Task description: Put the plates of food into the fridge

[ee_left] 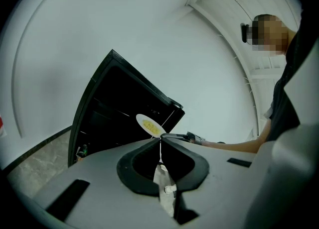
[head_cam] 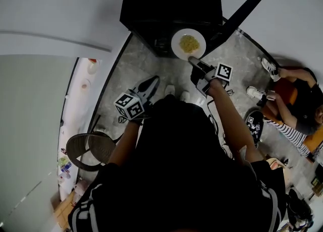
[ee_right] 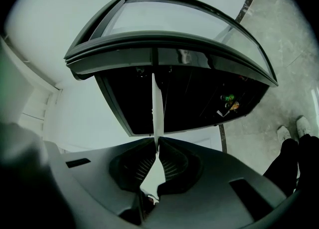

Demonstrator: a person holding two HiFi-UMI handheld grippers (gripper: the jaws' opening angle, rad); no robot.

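Plate (head_cam: 188, 43) of yellow food (head_cam: 189, 43) gripped at near rim by right gripper (head_cam: 194, 62), jaws pinched tight on the rim. Face up in head view, right at open front of fridge (head_cam: 171, 1), just over its front edge; cannot tell whether resting on a shelf. Same plate (ee_right: 157, 106) edge-on in right gripper view: thin white line running up from right gripper (ee_right: 156, 146) across dark fridge (ee_right: 199, 98) interior. Small green and orange items (ee_right: 228, 102) near right edge of that interior, too small to name. Door (head_cam: 242, 10) open, angled off fridge's right front corner. Left gripper (head_cam: 151, 82) low and back, well apart from plate, over grey floor (head_cam: 128, 69); jaws pressed together, nothing between. Left gripper view: left gripper (ee_left: 160, 142) clenched empty, plate (ee_left: 150, 125) and right gripper (ee_left: 178, 136) beyond its tips, in front of fridge (ee_left: 104, 113). Second person (head_cam: 290, 110) seated on floor at far right, striped sleeve. Chair (head_cam: 91, 150) at left, beside wall.
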